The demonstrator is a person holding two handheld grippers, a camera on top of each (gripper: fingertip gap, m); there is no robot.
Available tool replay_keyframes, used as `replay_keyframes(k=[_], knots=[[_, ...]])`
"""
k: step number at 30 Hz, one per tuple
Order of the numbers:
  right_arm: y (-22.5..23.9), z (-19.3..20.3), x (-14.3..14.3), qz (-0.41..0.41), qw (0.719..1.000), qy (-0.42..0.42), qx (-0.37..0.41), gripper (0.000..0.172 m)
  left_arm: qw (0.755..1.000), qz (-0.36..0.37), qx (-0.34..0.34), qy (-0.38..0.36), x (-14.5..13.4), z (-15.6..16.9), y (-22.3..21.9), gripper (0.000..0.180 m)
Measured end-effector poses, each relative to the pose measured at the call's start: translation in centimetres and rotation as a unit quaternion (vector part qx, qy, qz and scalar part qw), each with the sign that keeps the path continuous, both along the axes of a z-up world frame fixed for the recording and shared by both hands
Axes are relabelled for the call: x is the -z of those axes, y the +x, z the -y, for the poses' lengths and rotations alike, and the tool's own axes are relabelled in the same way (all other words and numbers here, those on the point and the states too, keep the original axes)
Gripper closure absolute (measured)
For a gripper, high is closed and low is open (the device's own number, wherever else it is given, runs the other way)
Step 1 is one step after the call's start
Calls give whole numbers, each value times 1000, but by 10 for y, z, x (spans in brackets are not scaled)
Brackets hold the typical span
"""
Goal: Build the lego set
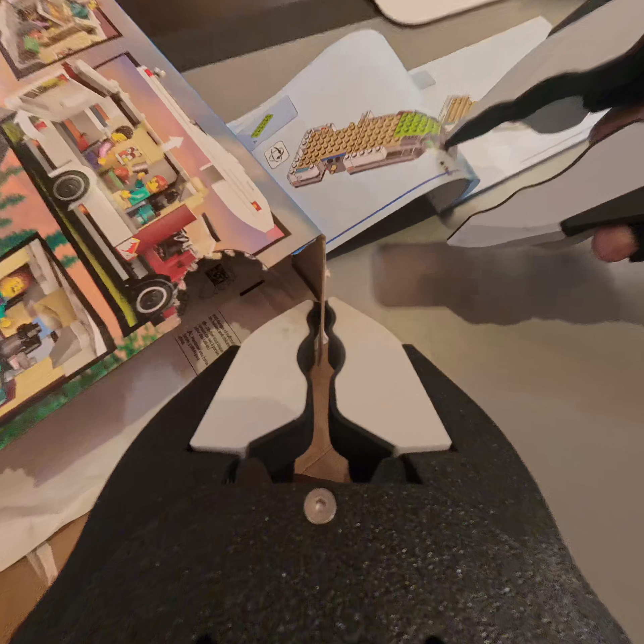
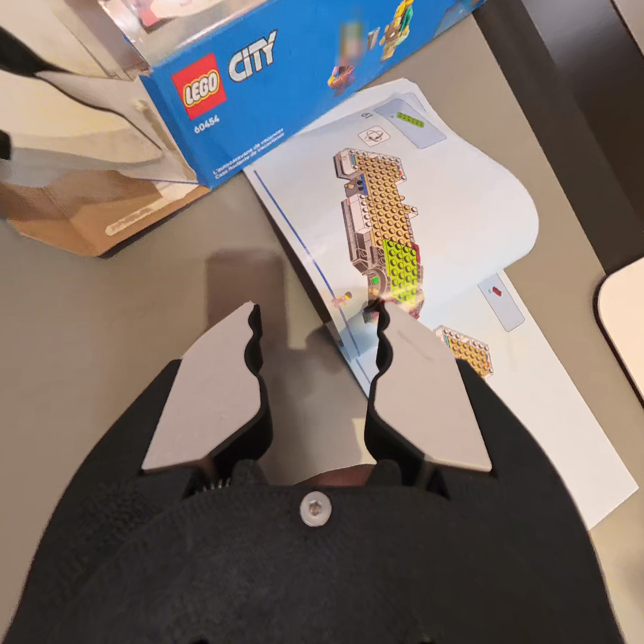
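Left tongs (image 1: 322, 334) pinch the toy box's (image 1: 115, 181) cardboard flap (image 1: 321, 275); it could tear if pulled. Right tongs (image 2: 319, 324) are spread, one tip touching the curled booklet (image 2: 453, 216), which may crease

2 close downward wrist views, shared booklet (image 1: 352, 150)
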State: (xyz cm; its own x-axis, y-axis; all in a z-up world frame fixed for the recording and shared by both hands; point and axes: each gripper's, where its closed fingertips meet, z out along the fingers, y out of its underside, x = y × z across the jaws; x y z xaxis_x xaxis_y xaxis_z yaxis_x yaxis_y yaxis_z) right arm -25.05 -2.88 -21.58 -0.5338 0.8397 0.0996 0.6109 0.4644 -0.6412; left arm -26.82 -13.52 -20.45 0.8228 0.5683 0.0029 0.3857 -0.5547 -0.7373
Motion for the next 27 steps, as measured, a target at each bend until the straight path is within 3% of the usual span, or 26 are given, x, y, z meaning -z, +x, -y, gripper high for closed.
replay_keyframes(k=[5,11,22,27], knots=[[-6,-1,-1,-6,1000,1,11,109,998,-5,-8,68,-25,2,-2,179],[-10,4,0,-13,1000,27,3,108,1000,11,28,-2,4,-4,9,178],[-7,10,-6,-28,999,37,-16,108,999,9,40,-1,6,-12,15,178],[-9,-25,-20,-33,999,20,37,107,999,13,41,4,5,-10,15,179]])
